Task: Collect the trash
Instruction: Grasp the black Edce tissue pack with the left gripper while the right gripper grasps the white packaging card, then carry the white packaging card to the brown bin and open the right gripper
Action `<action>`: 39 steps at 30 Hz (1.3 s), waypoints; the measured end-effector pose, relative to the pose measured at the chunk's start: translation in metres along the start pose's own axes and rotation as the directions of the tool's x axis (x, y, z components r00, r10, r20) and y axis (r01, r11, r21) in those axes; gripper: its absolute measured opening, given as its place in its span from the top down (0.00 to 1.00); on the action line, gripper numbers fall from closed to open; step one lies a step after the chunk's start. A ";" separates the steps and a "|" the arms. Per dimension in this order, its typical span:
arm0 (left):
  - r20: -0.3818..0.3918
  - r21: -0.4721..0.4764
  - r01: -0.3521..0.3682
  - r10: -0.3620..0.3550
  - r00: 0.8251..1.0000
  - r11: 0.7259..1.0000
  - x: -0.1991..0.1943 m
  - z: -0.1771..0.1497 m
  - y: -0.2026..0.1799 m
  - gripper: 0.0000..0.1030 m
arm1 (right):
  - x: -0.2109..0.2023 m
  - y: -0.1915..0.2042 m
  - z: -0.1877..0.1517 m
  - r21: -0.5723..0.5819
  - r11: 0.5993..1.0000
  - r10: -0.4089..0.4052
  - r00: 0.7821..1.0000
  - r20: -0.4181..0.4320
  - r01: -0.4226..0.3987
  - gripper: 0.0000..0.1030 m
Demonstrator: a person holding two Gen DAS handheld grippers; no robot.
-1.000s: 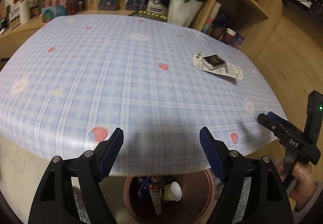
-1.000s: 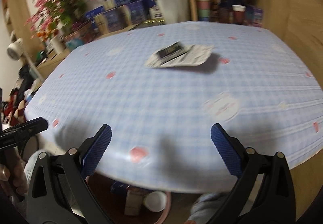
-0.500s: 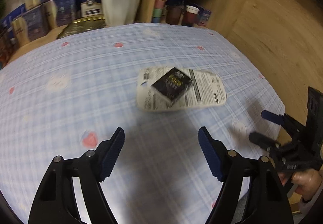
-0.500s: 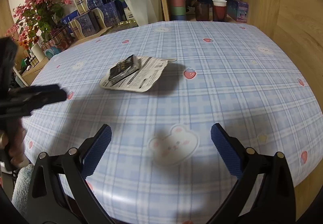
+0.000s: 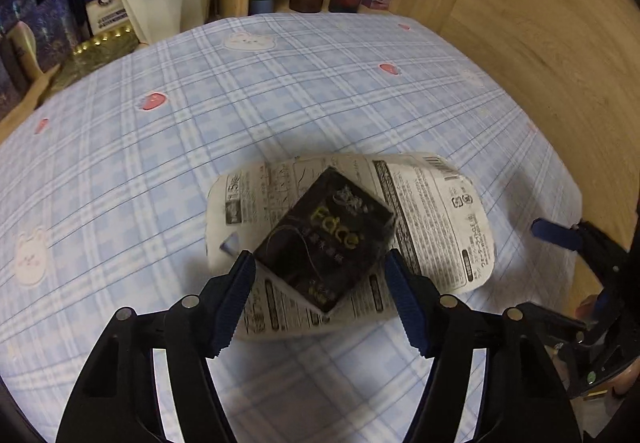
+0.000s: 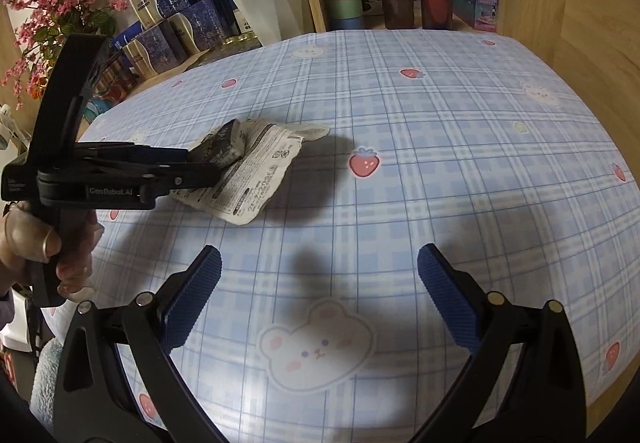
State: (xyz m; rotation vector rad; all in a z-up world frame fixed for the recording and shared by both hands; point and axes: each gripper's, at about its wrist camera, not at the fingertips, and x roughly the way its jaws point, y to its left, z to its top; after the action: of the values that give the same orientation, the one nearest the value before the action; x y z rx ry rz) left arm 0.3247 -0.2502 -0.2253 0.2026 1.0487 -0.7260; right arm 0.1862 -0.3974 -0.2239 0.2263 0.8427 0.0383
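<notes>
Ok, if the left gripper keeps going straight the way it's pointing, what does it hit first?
Most likely the small black box, which sits between the open fingers of the left gripper on top of the white printed wrapper. Its jaws have just been closing, and the pads don't look pressed on yet.

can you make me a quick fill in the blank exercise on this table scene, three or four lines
1. The small black box lies on top of a white ____.
2. The left gripper has its fingers on either side of the black ____.
3. The right gripper has ____ between its fingers.
4. The tablecloth is printed with bears, bunnies and ____.

Missing words: wrapper; box; nothing; strawberries
</notes>
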 end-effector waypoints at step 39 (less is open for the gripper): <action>0.262 -0.203 0.063 -0.008 0.965 0.977 -0.162 -0.129 0.037 0.96 | 0.003 0.037 0.062 0.197 0.919 0.324 0.939 0.117 -0.342 0.89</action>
State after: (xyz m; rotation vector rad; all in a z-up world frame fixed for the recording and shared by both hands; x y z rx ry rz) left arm 0.2081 -0.0875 -0.1601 -0.0930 0.8712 -0.6486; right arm 0.2362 -0.3728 -0.1784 0.5715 0.7176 0.2573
